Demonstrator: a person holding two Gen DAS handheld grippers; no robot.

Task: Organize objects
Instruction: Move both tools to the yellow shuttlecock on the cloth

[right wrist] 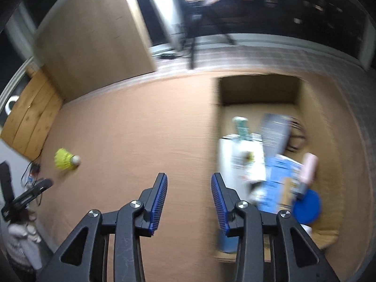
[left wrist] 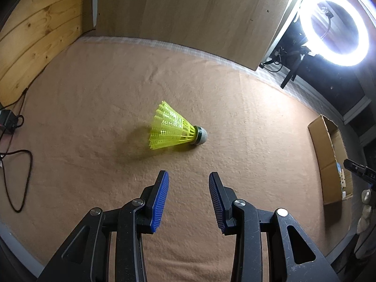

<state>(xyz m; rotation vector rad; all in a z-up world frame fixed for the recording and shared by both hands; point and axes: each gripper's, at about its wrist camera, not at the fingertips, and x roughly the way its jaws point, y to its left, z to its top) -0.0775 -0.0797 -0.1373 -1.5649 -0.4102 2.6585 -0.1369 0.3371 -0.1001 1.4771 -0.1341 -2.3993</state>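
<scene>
Blue-padded, the left hand-held gripper (left wrist: 188, 178) is hovering partly open and empty just short of the yellow shuttlecock (left wrist: 175, 130), which is lying on its side on the tan-covered worktop (left wrist: 94, 117). Judging by that, a pickup is beginning, needing jaws lowered around the cork. The right hand-held gripper (right wrist: 189, 179) is likewise standing parted and empty beside the cardboard box (right wrist: 329, 122) already holding items

My left gripper (left wrist: 188, 176) points steeply down, jaws parted, empty. My right gripper (right wrist: 189, 177) likewise, jaws parted, empty.

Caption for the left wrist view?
Open left claw hovers short of a yellow shuttlecock lying on its side.
</scene>
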